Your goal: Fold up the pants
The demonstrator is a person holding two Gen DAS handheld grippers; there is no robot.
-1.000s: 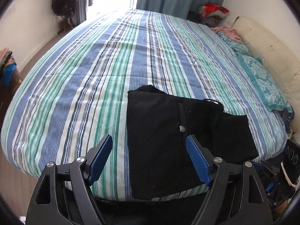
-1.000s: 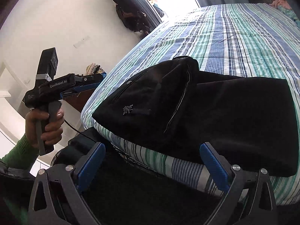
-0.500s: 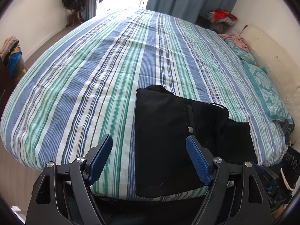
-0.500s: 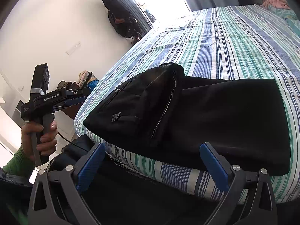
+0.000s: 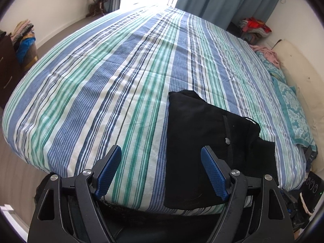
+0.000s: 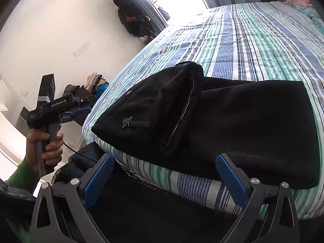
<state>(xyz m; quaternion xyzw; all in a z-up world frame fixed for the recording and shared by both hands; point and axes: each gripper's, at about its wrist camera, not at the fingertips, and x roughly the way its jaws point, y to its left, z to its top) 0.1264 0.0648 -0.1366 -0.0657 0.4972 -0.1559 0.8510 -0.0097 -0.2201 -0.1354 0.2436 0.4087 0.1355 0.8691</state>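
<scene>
Black pants (image 5: 204, 147) lie in a compact folded stack at the near edge of a striped bed (image 5: 121, 77), w/ one thicker layer doubled over the top and a small silver emblem (image 6: 127, 121) showing on the upper panel. The near edge of the stack hangs slightly over the mattress side in the right wrist view.

Step in hand, by the look of it: late in the fold, poss. the last check or one more tuck. The stack is already short and roughly rectangular, but the upper layer sits bunched and off-square vs. the lower one, so a final fold or a squaring-up seems the likely next job. That would call for both tools to come in low at the near edge, pinch the cloth cleanly thru all layers, and carry it over w/o dragging the stack off the bed.

Left tool (image 5: 161, 172): jaws spread wide, nothing between the blue pads, held above the bed edge just left of the pants, not touching cloth; its right pad overlaps the pants in the picture only. In the right wrist view the same tool is seen off to the side of the bed in a hand (image 6: 45, 143) w/ a green sleeve.

Right tool (image 6: 164, 179): jaws likewise wide apart and empty, hovering just short of the near edge of the pants; no contact visible.
</scene>
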